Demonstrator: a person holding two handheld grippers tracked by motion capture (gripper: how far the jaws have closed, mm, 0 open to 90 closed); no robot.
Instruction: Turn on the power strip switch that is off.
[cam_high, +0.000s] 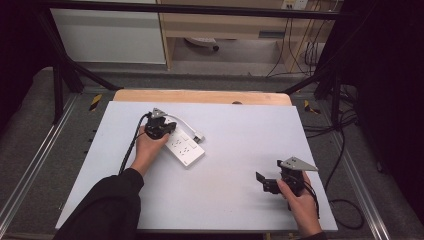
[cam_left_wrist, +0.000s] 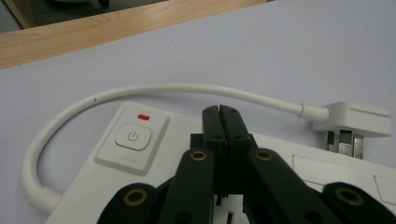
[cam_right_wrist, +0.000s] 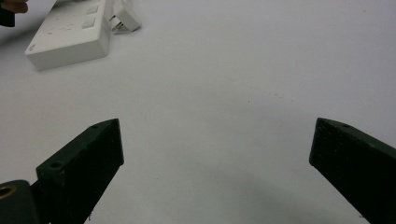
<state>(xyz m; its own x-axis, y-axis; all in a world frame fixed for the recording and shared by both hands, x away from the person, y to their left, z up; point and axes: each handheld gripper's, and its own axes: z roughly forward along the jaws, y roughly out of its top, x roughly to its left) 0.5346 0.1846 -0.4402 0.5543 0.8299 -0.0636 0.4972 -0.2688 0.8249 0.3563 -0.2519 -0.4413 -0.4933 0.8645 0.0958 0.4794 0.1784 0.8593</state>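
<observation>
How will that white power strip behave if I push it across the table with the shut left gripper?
The power strip lies flat and boxy, so it should slide, not tip. Its smooth casing may let the left gripper skid off. The curved cord looks fairly stiff, so the plug will probably drag along.

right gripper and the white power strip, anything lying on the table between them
Nothing: in the high view, bare white table runs from the right gripper to the power strip.
</observation>
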